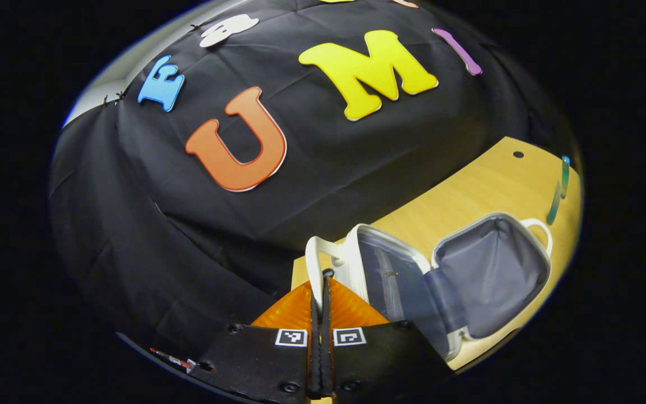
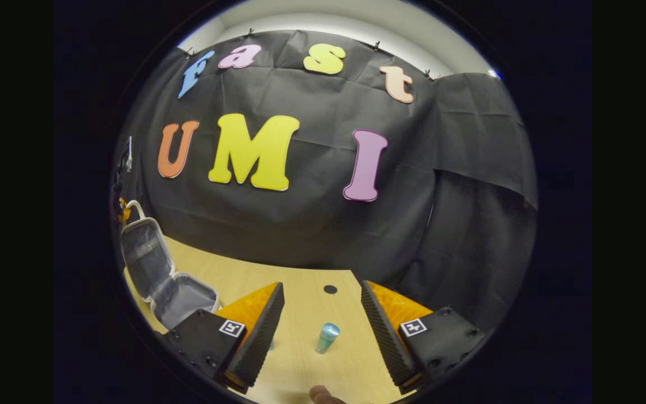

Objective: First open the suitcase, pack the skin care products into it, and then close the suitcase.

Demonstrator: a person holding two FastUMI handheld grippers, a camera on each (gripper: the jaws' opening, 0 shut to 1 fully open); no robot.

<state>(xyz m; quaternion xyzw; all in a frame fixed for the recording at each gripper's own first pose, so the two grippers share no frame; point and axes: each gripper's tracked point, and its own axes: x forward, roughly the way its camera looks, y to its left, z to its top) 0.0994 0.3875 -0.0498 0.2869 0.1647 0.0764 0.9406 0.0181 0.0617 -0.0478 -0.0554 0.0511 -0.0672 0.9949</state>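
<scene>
The white suitcase (image 1: 356, 252) lies open on the wooden table, its grey lining showing in both halves. My left gripper (image 1: 321, 286) is shut on the white handle (image 1: 313, 264) of the nearer half. In the right gripper view the suitcase (image 2: 157, 275) sits at the far left, one half raised and the other flat. My right gripper (image 2: 322, 287) is open, low over the table. A small teal bottle (image 2: 327, 337) stands upright between its fingers without touching either. Two more teal bottles (image 1: 564, 175) stand at the table's far edge in the left gripper view.
The light wooden table (image 2: 300, 280) has a round black hole (image 2: 330, 289) near its back edge. Black cloth walls close it in behind and to the sides. A brownish rounded object (image 2: 323, 396) pokes in at the bottom of the right gripper view.
</scene>
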